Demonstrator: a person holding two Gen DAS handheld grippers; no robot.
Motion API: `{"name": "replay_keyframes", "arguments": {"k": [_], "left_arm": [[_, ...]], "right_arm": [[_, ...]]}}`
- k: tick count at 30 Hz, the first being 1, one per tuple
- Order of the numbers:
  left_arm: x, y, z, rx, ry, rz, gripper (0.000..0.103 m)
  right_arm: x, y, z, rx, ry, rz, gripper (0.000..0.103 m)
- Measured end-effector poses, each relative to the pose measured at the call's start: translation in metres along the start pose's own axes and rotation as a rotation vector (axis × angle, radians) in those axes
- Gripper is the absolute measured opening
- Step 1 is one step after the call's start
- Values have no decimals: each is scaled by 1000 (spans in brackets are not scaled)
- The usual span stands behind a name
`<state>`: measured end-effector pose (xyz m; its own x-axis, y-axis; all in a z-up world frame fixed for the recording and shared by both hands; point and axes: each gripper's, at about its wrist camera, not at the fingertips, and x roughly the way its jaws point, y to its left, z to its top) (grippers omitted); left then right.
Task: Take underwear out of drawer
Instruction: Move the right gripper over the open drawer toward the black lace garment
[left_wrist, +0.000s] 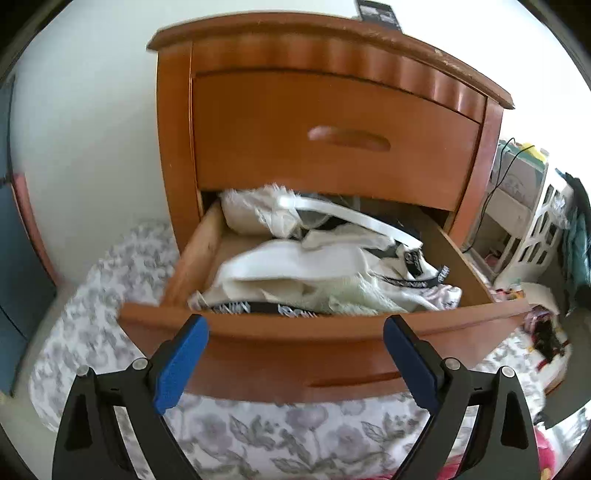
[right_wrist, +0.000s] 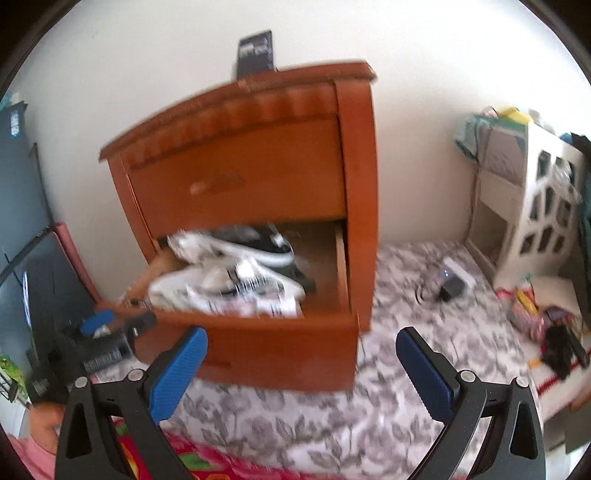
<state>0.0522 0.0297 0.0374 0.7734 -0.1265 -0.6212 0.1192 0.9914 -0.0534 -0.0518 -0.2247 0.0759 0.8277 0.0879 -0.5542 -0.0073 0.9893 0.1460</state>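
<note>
A brown wooden nightstand has its lower drawer pulled out. Inside lies a heap of white underwear with black lettered waistbands. My left gripper stands open just in front of the drawer's front panel, nothing between its blue fingers. My right gripper is open too, farther back and to the right of the drawer front, holding nothing. The left gripper also shows blurred in the right wrist view, at the drawer's left corner.
The upper drawer is closed. A grey floral sheet covers the floor. A white lattice cabinet stands to the right, with a charger and small clutter nearby. A dark panel lies left.
</note>
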Motion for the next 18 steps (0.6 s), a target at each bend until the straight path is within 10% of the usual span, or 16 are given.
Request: {"name": "replay_keyframes", "arguments": {"k": [6,18], "left_arm": [[6,11,2,-26,5,-4,96],[16,6,4,29,11,29,101]], "right_arm": [[19,15,44,-111,-8,8,103],[105,52,53,-296,288,102,103]]}}
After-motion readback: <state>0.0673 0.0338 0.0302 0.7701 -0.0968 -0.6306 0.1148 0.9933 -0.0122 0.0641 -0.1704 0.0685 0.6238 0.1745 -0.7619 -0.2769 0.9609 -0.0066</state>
